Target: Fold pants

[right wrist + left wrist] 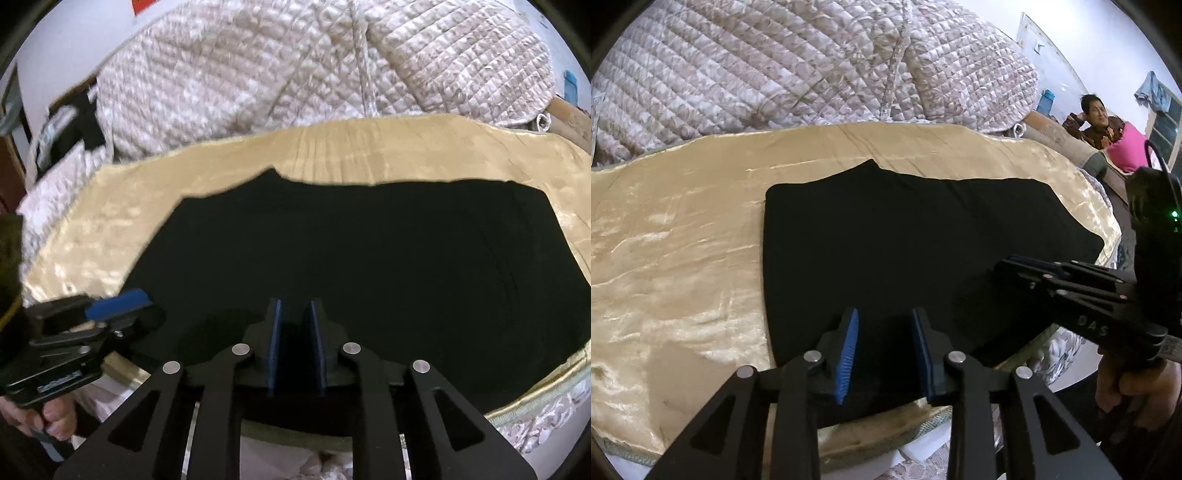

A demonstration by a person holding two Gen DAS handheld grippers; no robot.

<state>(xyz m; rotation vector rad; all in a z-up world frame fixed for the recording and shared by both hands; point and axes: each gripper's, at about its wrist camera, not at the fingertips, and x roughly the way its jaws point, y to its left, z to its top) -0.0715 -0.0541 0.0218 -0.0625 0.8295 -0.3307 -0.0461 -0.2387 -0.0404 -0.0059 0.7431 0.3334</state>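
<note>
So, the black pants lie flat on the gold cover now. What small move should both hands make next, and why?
Probably draw both grippers back off the near edge. The pants already lie as a flat, compact block on the gold cover. The left gripper and right gripper stand with jaws parted, and no cloth looks pinched, so pulling away should not disturb the fold.

I see a bed under a shiny beige cover, black folded pants flat near its front edge, bunched quilted blanket along its far edge
</note>
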